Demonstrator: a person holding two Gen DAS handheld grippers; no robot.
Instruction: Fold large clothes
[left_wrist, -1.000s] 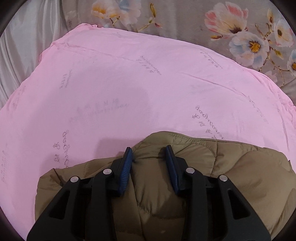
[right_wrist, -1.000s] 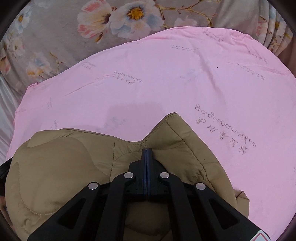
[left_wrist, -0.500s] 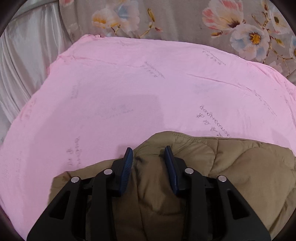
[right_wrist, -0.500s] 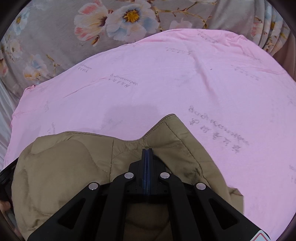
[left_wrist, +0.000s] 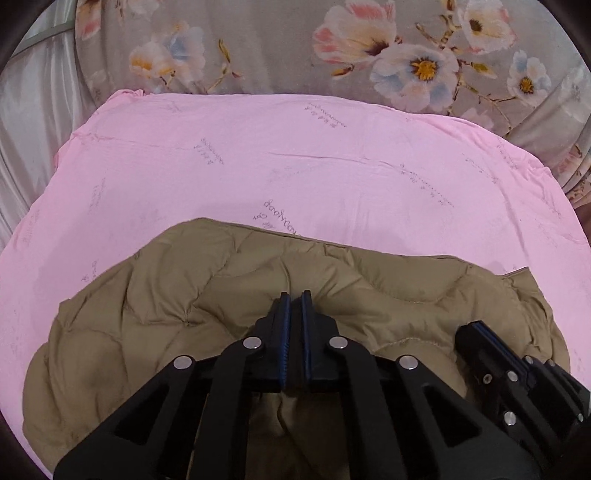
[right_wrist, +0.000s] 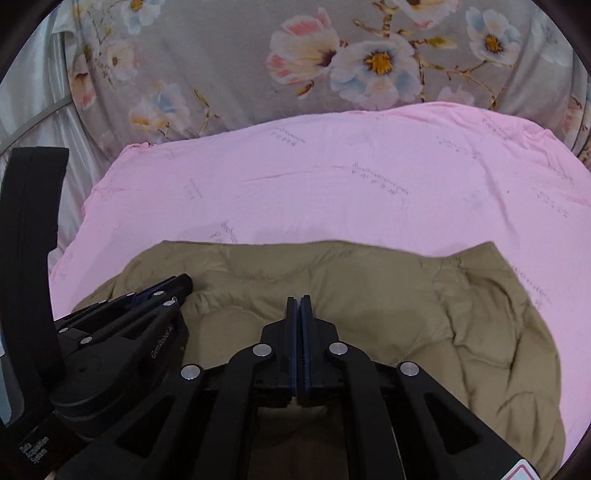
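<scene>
An olive-brown quilted jacket (left_wrist: 207, 295) lies bunched on the pink sheet (left_wrist: 258, 166), filling the lower half of both views. My left gripper (left_wrist: 295, 297) is closing its jaws to a narrow slit, with a ridge of jacket fabric pinched between the blue pads. It also shows at the left of the right wrist view, left gripper (right_wrist: 184, 282). My right gripper (right_wrist: 299, 299) is closing too, its pads almost touching and nipping the jacket (right_wrist: 424, 302) at its tips. The right gripper (left_wrist: 476, 326) sits on the jacket at the lower right of the left wrist view.
A grey bedcover with large flowers (left_wrist: 369, 48) lies beyond the pink sheet's far edge. Pale silky fabric (left_wrist: 33, 110) hangs at the far left. A black strap (right_wrist: 33, 236) of the left device rises at the left of the right wrist view.
The left jaws have closed from wide apart onto the jacket fabric. Both grippers moved forward over the pink sheet with the jacket and drew together, so each now shows in the other's view.
</scene>
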